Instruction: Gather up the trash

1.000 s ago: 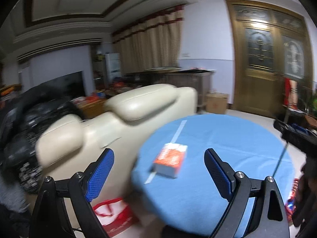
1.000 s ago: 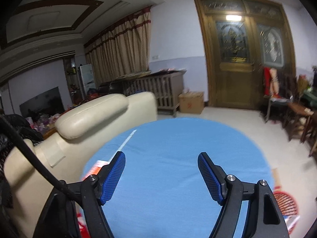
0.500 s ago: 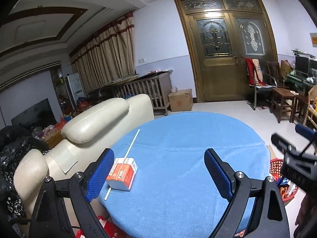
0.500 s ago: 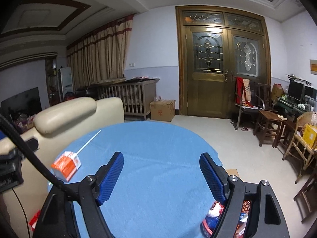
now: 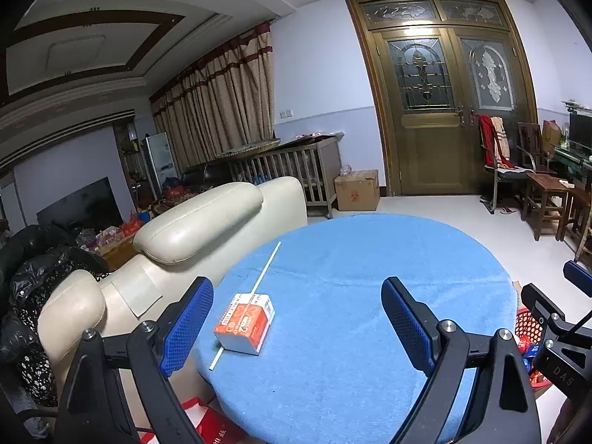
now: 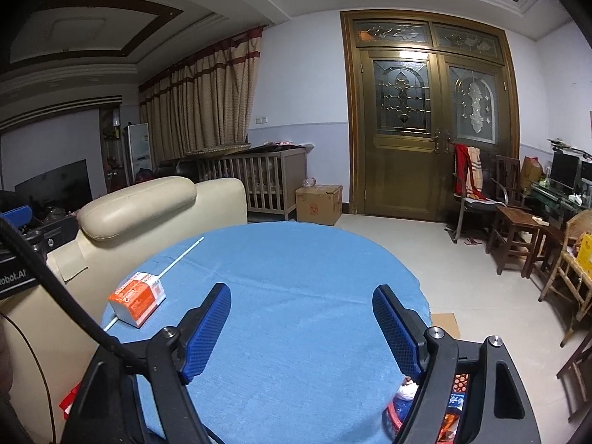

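Over the round blue table [image 5: 370,296] both grippers hang with their blue pads wide apart and nothing between them. From the left wrist view, the left gripper [image 5: 298,323] stands well open above the near part of the cloth, touching nothing; the orange and white box [image 5: 246,322] lies just ahead of its left finger [image 5: 187,325], apart from it. A long white straw [image 5: 264,273] runs from under the box toward the far left rim of the table, and its near end pokes out close to the table edge. From the right wrist view, the right gripper [image 6: 301,327] is also open and empty over the bare middle of the cloth, with the box [image 6: 137,298] well off to its left near the left rim of the table [image 6: 296,259].

To the left of the table, a cream sofa [image 5: 192,229] stands close against the rim, so little room is left on that side. At the right edge, a red basket [image 5: 527,329] with bits of rubbish sits on the floor, below the tabletop; in the left wrist view the right gripper [image 5: 555,314] shows partly in front of it. Beyond the far rim the pale floor [image 6: 425,244] lies open up to the wooden door [image 6: 429,137]. A cardboard box [image 6: 318,203] stands by the wall, and chairs [image 6: 518,236] line the right side.
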